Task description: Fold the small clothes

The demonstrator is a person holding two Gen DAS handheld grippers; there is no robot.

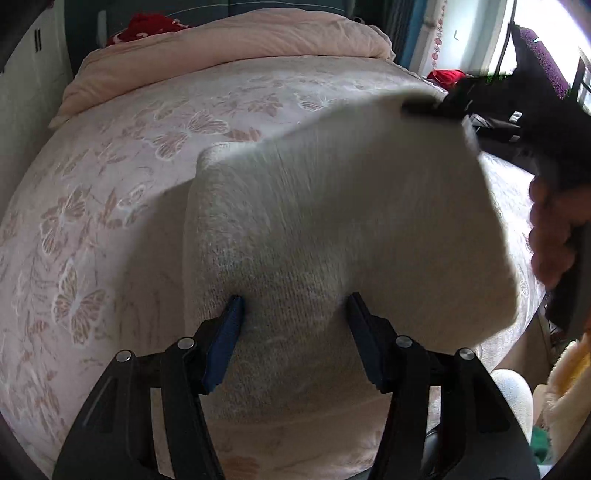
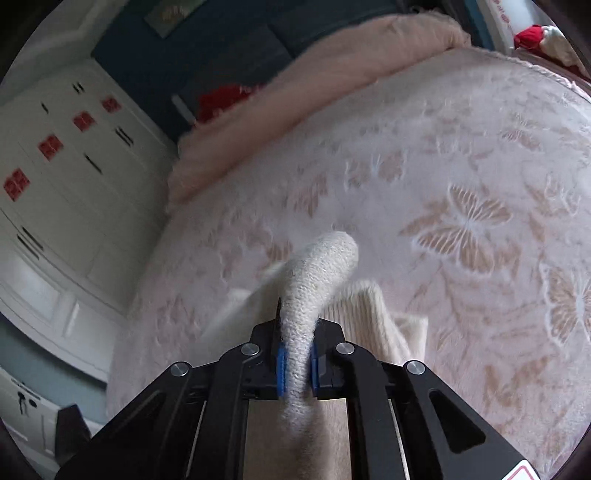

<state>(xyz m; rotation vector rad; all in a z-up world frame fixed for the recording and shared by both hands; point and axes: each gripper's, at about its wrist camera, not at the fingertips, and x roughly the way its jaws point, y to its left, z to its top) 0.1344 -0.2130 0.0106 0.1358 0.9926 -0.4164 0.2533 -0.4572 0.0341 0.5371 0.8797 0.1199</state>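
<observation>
Cream-white knitted garment (image 1: 332,206), small, soft wool-like fabric, partly lifted off the bed (image 1: 110,184); bed is covered with a pale pink spread printed with butterflies and flowers

Left wrist view: garment spans most of the frame, near edge lying between the fingers of the left gripper (image 1: 293,306). Jaws stand about half open, blue pads apart, the knit between them; whether either pad presses on the fabric cannot be told, no pinch visible. Far right corner of the garment is raised and held by the right gripper (image 1: 424,109), blurred, at upper right. A hand (image 1: 550,236) wraps the handle of that gripper at the right edge

Right wrist view: right gripper (image 2: 297,363) nearly closed, both blue pads clamped on a bunched ridge of the knit, which arches up and forward from the jaws. Ribbed cream part of the same garment (image 2: 369,317) hangs just right of the jaws, over the spread

Surroundings: folded pale pink quilt (image 1: 229,40) along the far end of the bed, red fabric item (image 1: 151,26) behind it, white cabinet with red square decals (image 2: 55,155) on the left in the right wrist view. Both views show motion blur
</observation>
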